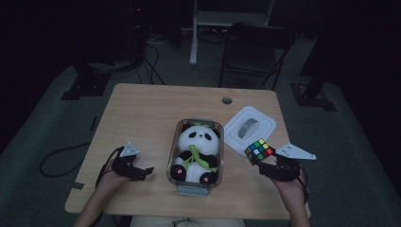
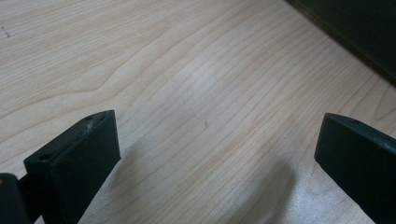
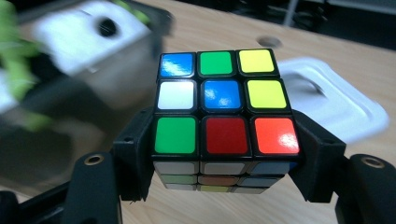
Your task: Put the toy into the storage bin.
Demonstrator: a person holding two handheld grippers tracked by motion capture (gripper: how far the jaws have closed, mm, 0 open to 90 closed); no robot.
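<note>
A scrambled colour cube [image 1: 258, 151] [image 3: 224, 121] is held just above the table at the right, with my right gripper [image 1: 265, 165] [image 3: 224, 158] shut on its two sides. A plush panda [image 1: 198, 151] with a green leaf lies in a clear plastic container [image 1: 173, 156] at the table's middle. In the right gripper view the panda is a blur at the left. My left gripper [image 1: 144, 171] [image 2: 217, 154] rests low over bare wood at the left, jaws wide apart with nothing between them.
The container's white lid [image 1: 249, 126] [image 3: 327, 93] lies flat behind the cube. A cable hole [image 1: 227, 100] sits near the wooden table's [image 1: 142, 109] far edge. A black chair [image 1: 255, 49] and stand legs are beyond the table.
</note>
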